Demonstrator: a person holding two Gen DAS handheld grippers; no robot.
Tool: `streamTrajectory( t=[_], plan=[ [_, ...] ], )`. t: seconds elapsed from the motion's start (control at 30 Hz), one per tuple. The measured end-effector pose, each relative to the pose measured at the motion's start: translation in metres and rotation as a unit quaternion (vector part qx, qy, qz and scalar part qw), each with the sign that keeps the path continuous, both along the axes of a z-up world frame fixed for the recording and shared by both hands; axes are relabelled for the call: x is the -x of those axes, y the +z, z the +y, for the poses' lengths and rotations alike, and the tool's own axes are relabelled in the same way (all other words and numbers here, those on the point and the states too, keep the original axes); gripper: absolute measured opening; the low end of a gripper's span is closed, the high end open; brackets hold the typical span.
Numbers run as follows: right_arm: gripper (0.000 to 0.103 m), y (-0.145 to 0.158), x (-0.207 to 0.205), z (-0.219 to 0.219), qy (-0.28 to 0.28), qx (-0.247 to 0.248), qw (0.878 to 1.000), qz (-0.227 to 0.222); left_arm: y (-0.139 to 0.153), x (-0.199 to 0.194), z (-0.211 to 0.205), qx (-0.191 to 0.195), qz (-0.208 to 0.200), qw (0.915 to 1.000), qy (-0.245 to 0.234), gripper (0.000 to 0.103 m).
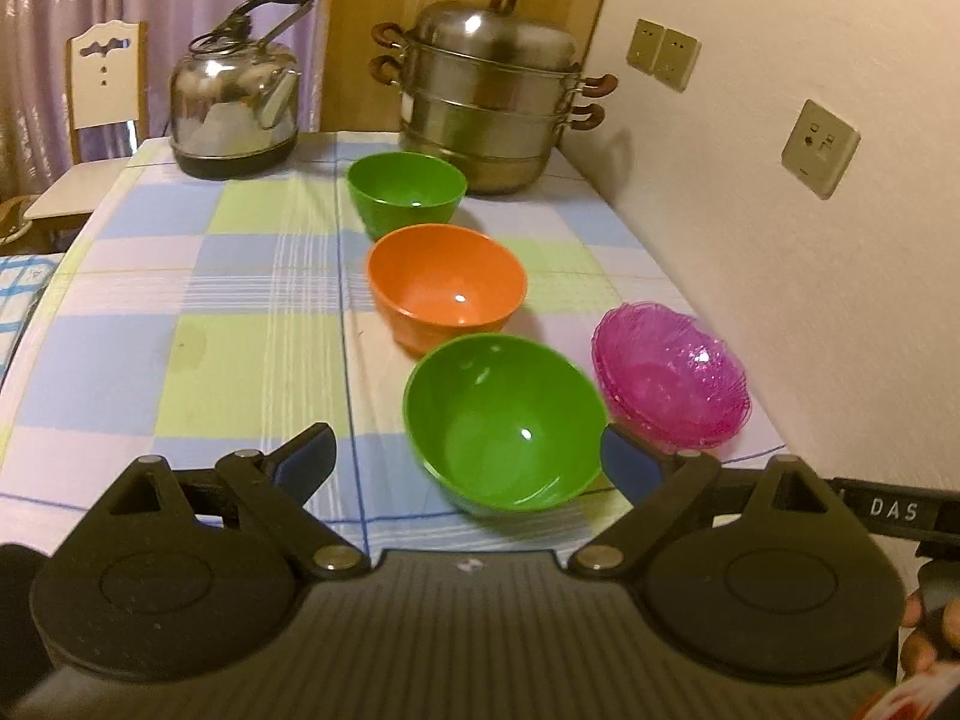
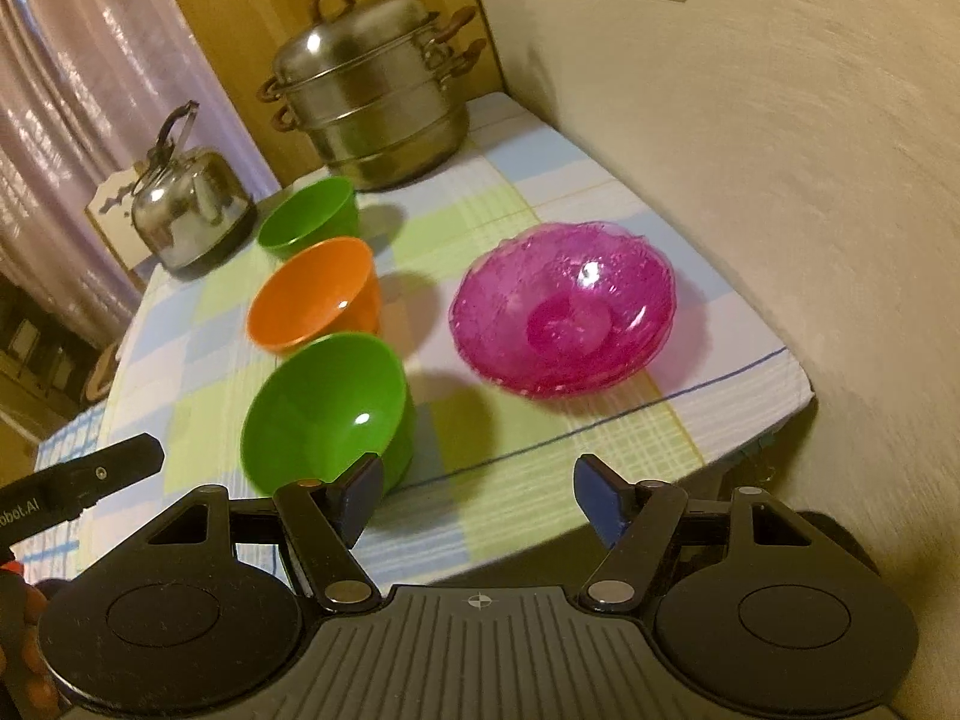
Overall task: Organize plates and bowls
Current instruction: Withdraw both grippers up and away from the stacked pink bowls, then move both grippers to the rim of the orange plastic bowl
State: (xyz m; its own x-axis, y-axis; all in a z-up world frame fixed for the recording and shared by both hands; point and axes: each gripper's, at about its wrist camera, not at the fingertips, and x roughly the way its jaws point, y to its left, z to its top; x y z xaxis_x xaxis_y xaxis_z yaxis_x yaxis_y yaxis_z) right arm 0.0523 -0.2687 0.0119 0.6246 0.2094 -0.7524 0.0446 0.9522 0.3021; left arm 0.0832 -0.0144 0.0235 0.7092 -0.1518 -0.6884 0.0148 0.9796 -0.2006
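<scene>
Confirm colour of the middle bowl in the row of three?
Orange, between two green bowls; the middle bowl shows best in the left wrist view.

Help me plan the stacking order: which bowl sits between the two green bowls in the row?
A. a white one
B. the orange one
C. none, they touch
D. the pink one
B: the orange bowl sits between the far green bowl and the near green bowl.

Tablecloth (image 1: 180,300) left of the bowl row (image 1: 447,288) lies open; kettle (image 1: 234,108) and steamer (image 1: 492,102) block the far end.
</scene>
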Motion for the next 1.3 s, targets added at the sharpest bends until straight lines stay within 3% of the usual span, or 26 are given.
streamTrajectory(
  t=[0.47,1.3],
  plan=[
    [0.070,-0.008,0.023,0.027,0.022,-0.005,1.000,0.006,-0.001,0.029,0.006,0.005,0.002,0.9999,0.014,0.094],
    [0.070,-0.016,0.015,0.032,0.023,-0.010,1.000,0.016,-0.015,0.017,0.008,0.023,0.021,0.9994,0.013,0.094]
  ],
)
